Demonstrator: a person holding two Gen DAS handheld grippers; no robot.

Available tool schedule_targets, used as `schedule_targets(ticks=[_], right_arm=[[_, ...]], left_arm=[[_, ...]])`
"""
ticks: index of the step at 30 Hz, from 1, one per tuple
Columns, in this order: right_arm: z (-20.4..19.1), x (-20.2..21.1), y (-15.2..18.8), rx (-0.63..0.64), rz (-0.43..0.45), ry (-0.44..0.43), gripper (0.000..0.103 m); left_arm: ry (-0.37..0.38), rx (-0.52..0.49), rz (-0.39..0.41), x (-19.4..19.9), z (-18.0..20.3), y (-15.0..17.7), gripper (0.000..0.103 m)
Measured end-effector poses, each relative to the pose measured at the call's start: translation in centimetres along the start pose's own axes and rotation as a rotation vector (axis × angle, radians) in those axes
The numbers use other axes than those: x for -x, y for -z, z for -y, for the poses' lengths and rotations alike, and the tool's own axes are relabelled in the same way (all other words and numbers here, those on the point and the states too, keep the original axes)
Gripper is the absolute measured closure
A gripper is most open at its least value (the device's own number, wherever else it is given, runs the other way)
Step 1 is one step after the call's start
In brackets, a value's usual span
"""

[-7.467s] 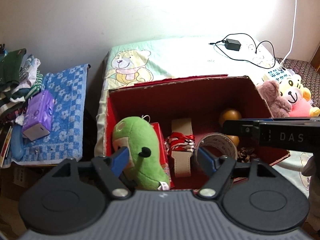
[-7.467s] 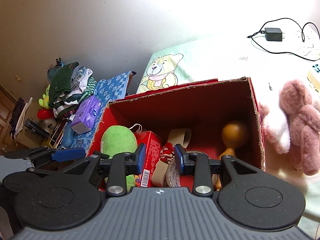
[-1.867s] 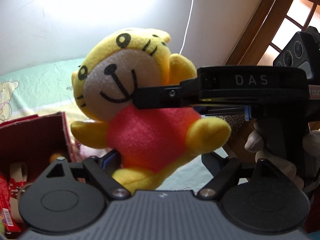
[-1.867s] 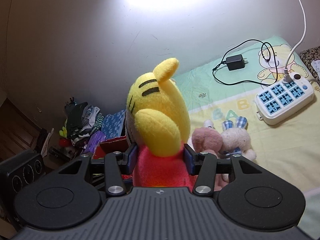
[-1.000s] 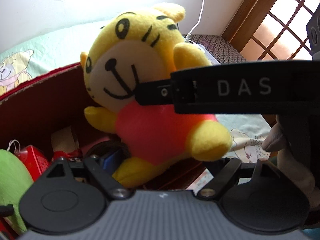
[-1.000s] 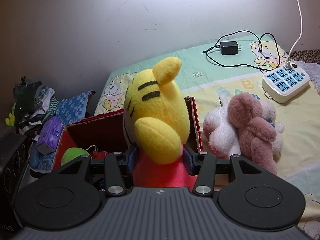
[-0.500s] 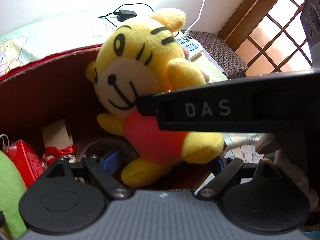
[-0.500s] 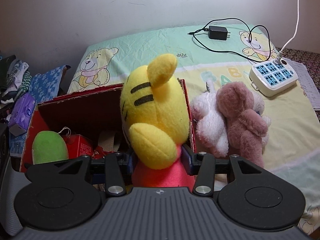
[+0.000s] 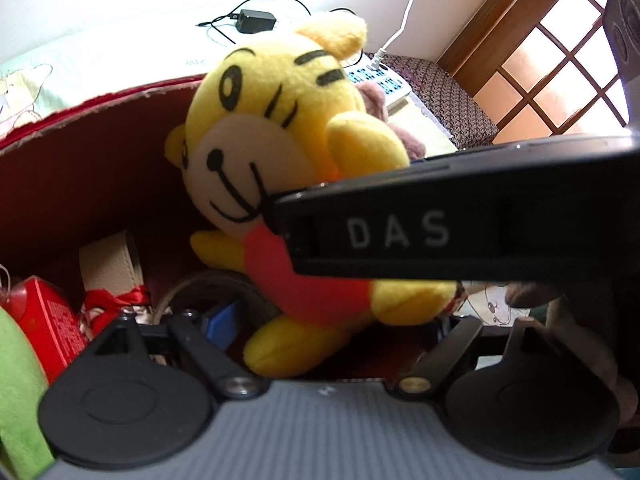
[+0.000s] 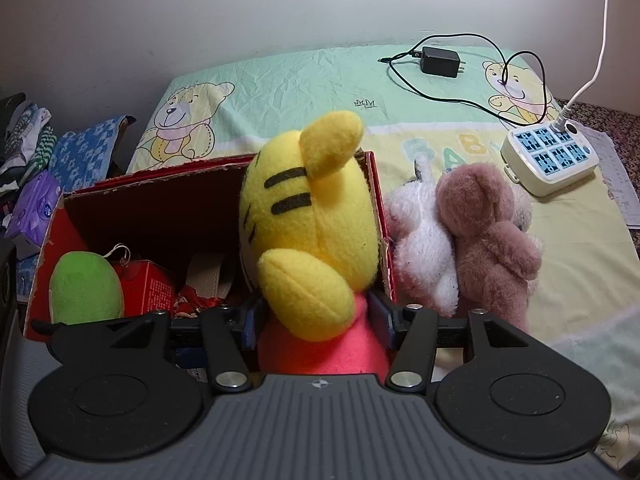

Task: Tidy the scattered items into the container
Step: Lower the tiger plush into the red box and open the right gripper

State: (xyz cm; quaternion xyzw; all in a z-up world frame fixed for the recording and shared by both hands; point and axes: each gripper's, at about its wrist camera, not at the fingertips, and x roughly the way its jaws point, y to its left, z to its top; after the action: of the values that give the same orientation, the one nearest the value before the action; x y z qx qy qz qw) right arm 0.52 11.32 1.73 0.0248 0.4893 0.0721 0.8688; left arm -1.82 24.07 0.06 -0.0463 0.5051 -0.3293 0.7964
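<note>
The step in hand is the release of the yellow tiger plush [image 10: 316, 216] into the red cardboard box [image 10: 160, 184] that sits on the bed [image 10: 288, 80]. The right gripper [image 10: 318, 322] has the toy's red body between its blue fingers [image 10: 382, 312], and its jaws are opening, so the pads look to be just coming off the fabric rather than pressing it. In the left wrist view the plush hangs upright over the right end of the box, its feet low near a roll of tape and a blue finger [image 9: 222, 322] of the left gripper [image 9: 332, 332]. That gripper's jaws are closing a little but stand wide apart with nothing clamped between them; the toy's foot lies near them, and whether it touches I cannot tell. Already in the box are a green plush [image 10: 86, 288], a red carton [image 10: 150, 286] and a pale strap with red ribbon [image 9: 110, 264]. Just outside the box's right wall lie a white plush [image 10: 424, 248] and a brown plush [image 10: 488, 236], pressed against each other, with a power strip [image 10: 550, 160] and a charger [image 10: 440, 62] beyond. The next move probably calls for parting the fingers fully so the tiger drops clear, lifting the right gripper without snagging the soft body, then reaching over the wall for the two remaining toys.
</note>
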Motion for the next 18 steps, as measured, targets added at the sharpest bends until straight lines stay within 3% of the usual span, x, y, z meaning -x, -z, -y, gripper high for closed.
schedule_targets(ticks=[7,11,12,16,18], right_arm=[[0.3,2.1,0.5,0.007,0.047,-0.024,0.045],[1.2,3.9,0.4,-0.030,0.130,0.020,0.037],[1.6,4.3,0.3,-0.052,0.147,-0.005,0.040],[2.8,4.9,0.0,-0.147,0.186,-0.117,0.070],[2.7,4.8,-0.2,-0.169,0.200,-0.142,0.073]], left_arm=[[-0.002,-0.003,0.019,1.1,0.0,0.2,0.018],[0.013,0.005,0.038,2.4,-0.2,0.5,0.018],[0.022,0.007,0.046,2.6,-0.1,0.5,0.018],[0.032,0.005,0.073,3.4,0.0,0.7,0.018],[0.038,0.002,0.082,3.5,0.2,0.5,0.018]])
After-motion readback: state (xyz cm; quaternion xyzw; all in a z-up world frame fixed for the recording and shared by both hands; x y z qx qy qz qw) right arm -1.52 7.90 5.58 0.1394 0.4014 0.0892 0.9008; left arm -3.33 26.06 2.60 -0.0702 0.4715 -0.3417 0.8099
